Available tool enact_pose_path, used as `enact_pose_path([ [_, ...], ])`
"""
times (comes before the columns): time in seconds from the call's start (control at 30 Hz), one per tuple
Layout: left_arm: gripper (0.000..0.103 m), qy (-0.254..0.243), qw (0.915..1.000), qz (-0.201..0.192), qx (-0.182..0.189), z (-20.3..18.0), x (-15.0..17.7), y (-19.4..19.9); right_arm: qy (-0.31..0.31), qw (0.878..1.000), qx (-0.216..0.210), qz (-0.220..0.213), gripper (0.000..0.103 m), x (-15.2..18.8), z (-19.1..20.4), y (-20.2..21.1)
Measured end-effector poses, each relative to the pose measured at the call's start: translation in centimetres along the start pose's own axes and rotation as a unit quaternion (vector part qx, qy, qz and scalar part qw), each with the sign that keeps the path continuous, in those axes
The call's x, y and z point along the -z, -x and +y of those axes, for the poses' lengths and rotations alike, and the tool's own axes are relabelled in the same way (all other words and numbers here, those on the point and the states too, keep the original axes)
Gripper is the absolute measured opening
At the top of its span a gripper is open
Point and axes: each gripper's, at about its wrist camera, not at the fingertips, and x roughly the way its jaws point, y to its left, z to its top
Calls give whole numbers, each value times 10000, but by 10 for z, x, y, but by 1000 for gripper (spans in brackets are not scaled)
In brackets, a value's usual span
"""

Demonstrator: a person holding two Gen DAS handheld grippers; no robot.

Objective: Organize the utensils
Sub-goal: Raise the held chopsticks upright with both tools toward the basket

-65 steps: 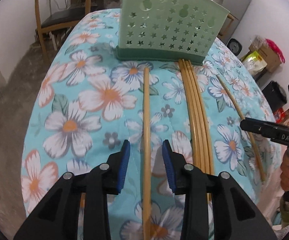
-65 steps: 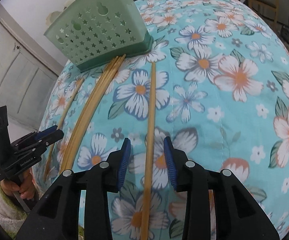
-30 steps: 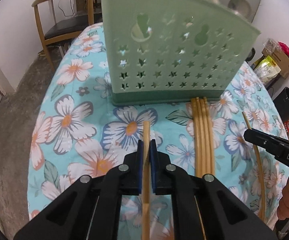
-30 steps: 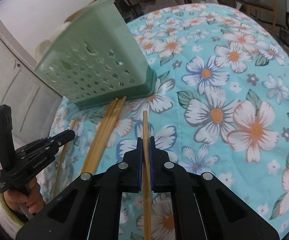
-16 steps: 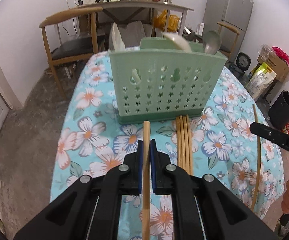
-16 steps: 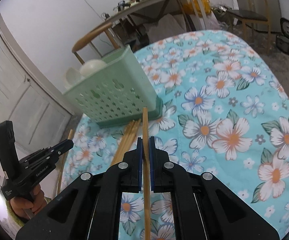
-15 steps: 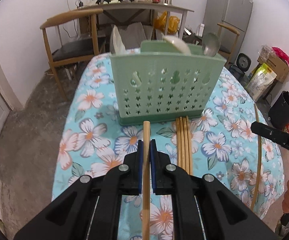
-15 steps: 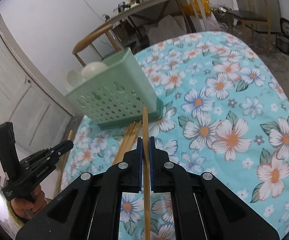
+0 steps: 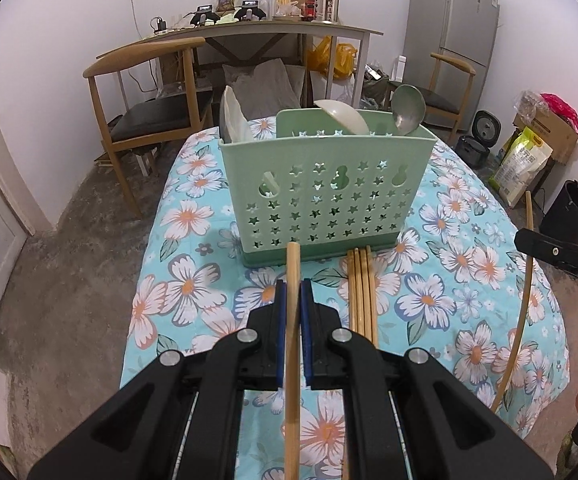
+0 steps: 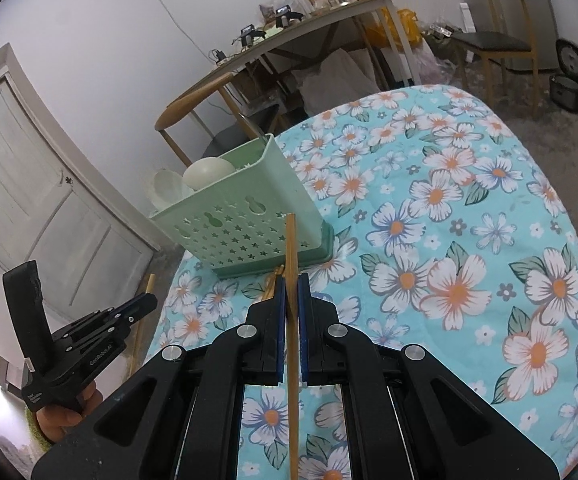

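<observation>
My left gripper [image 9: 293,284] is shut on a bamboo chopstick [image 9: 292,360], held above the floral tablecloth [image 9: 193,288] and pointing at the green star-holed utensil basket [image 9: 325,196]. My right gripper [image 10: 292,280] is shut on a second chopstick [image 10: 291,248], its tip in front of the basket [image 10: 245,220]. Each view shows the other gripper at its edge: the right gripper [image 9: 525,238] with its thin chopstick [image 9: 523,300], the left gripper [image 10: 151,302] with its chopstick [image 10: 139,336]. Several chopsticks [image 9: 363,292] lie bundled on the cloth against the basket's base.
The basket holds a white spoon [image 9: 341,116], a metal ladle [image 9: 407,106] and a white scoop [image 9: 235,120]. Wooden chairs [image 9: 145,92], a cluttered desk [image 9: 249,32] and a fridge [image 9: 453,32] stand behind the table. A black bin [image 9: 573,212] and bags sit at the right.
Both grippers closed on a chopstick that lay between their jaws, then lifted it off the cloth. Both have risen and tilted up, so the basket now looks smaller and lower.
</observation>
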Motion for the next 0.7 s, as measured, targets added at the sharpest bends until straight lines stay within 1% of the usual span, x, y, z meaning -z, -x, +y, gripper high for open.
enact_pose_path([
  [0.7,6,-77,10000,-50,6,-4,-5,-1,18,9999,-140,25,4,-3,8,-3],
])
